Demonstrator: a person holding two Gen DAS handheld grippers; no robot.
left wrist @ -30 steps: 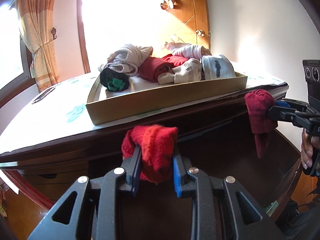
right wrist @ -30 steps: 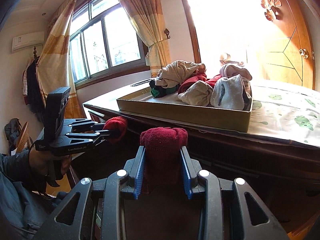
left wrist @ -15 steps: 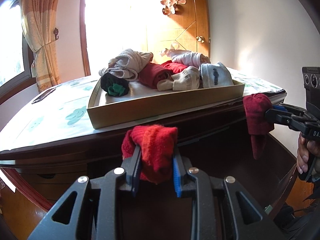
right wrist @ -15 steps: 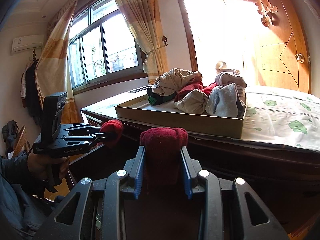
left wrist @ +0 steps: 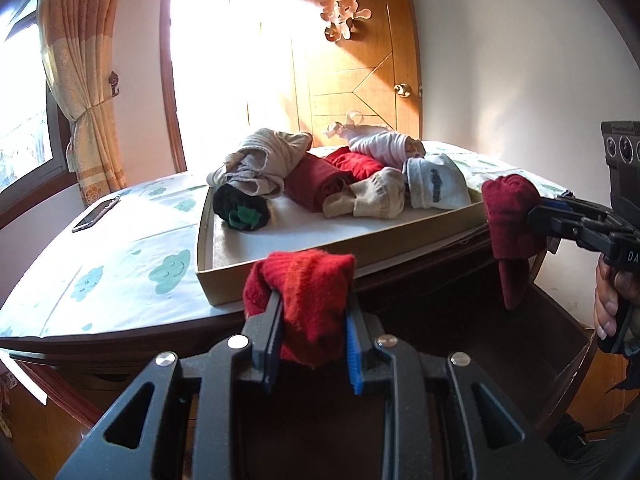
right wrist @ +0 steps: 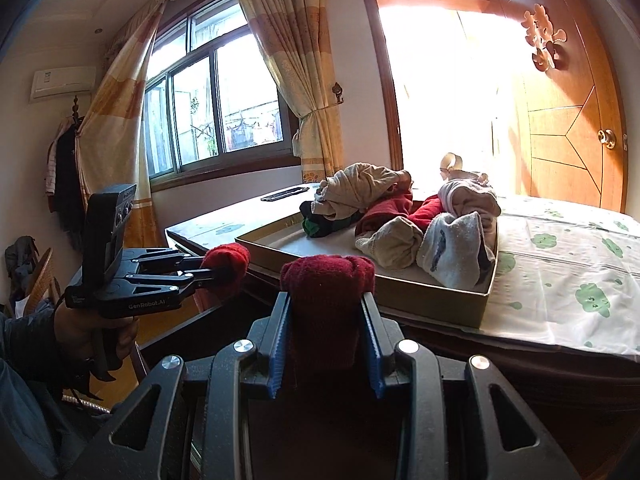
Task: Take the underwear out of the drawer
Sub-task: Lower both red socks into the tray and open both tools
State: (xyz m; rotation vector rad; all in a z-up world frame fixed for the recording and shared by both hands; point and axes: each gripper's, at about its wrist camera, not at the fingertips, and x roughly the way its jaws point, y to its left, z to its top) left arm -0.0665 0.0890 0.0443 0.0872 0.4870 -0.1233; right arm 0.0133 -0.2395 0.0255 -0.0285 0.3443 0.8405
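Lettering "GenRobot.AI" marks left gripper [right wrist: 224, 270], jaws pinching red underwear [left wrist: 308, 300]; right gripper [right wrist: 326, 336] pinches maroon underwear [right wrist: 328, 280].

Left gripper [left wrist: 314, 320] clamps bright red underwear [left wrist: 308, 296] — right gripper [left wrist: 540, 216] pinches a darker red piece [left wrist: 510, 216].

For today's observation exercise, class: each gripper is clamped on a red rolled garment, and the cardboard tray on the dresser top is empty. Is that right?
Not quite. Both the left gripper and right gripper do clamp red rolled garments, but the cardboard tray is not empty: the left wrist view shows several rolled garments piled in it.
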